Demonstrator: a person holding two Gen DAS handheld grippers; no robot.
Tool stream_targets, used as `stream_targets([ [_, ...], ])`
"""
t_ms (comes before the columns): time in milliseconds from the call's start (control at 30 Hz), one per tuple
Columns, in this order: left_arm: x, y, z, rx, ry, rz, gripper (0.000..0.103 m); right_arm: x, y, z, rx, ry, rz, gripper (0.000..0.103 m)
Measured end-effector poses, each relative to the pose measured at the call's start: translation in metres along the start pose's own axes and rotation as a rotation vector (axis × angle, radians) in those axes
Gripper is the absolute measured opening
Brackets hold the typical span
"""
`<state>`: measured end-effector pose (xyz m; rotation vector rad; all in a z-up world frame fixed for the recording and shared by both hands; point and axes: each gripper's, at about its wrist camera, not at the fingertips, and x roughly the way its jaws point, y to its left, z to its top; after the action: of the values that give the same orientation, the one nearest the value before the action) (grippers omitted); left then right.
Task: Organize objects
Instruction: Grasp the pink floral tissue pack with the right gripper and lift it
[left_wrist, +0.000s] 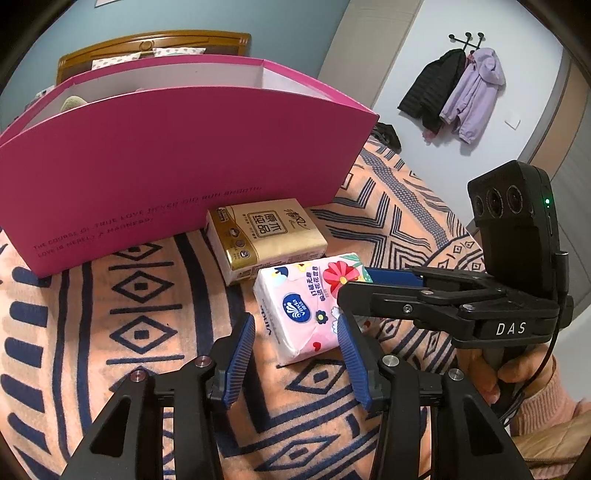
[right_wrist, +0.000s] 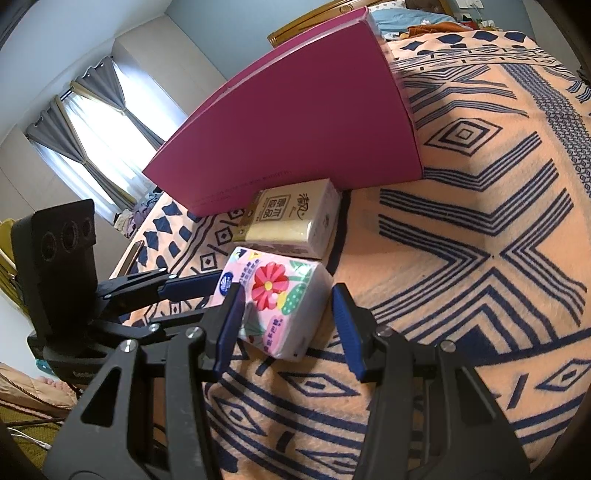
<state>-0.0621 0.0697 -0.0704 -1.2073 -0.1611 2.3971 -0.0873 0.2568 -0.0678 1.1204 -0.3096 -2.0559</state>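
On the bed, a pink floral tissue pack (left_wrist: 308, 312) lies on the patterned blanket (left_wrist: 110, 332), touching or just short of a gold tissue pack (left_wrist: 264, 240) at its 11 o'clock, and that one sits against the front wall of the tall magenta box (left_wrist: 177, 162). Both tools crowd the pink pack. In the left wrist view the left gripper (left_wrist: 297, 358) has its jaws apart, straddling the pack's near corner; the blue pad at 3 o'clock looks to graze the wrapper, but I cannot tell whether it truly presses, and the other pad stands clear. The right gripper (right_wrist: 288, 325) comes in from the pack's other side, its jaws likewise apart around a corner, with a clear gap at the right-hand pad. Neither tool appears to clamp anything. The box's open top is the likely destination, and something pale already shows inside it. The main risk, as I judge it, is the two tools fouling each other: their fingers cross near the same soft pack, and closing both could pinch finger on finger or tug the wrapper two ways. A corner-only bite on slick plastic may also let the pack pivot and slip out on the lift, or clip the tall box wall on the way over and tip the box on the soft bedding.
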Motion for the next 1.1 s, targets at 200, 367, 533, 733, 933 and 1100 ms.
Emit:
stream_targets([
  [200, 0.001, 0.002, 0.000, -0.007, 0.006, -0.008, 0.047, -0.002, -0.001, 0.000, 0.003, 0.000, 0.000, 0.051],
  [367, 0.001, 0.003, -0.001, -0.014, 0.010, -0.030, 0.046, -0.002, 0.000, -0.001, 0.004, 0.003, -0.004, 0.046],
  [533, 0.001, -0.002, -0.002, 0.004, 0.010, -0.037, 0.042, -0.003, 0.003, -0.002, -0.008, 0.008, -0.005, 0.045],
  [733, 0.000, -0.004, -0.003, 0.008, 0.008, -0.038, 0.042, -0.006, 0.005, -0.004, -0.020, -0.006, -0.013, 0.044],
  [933, -0.002, -0.006, -0.002, 0.014, 0.000, -0.030, 0.042, -0.008, 0.006, -0.004, -0.020, -0.017, -0.016, 0.044],
  [1100, -0.004, -0.007, 0.001, 0.012, -0.010, -0.028, 0.041, -0.007, 0.010, -0.003, -0.023, -0.026, -0.017, 0.044],
])
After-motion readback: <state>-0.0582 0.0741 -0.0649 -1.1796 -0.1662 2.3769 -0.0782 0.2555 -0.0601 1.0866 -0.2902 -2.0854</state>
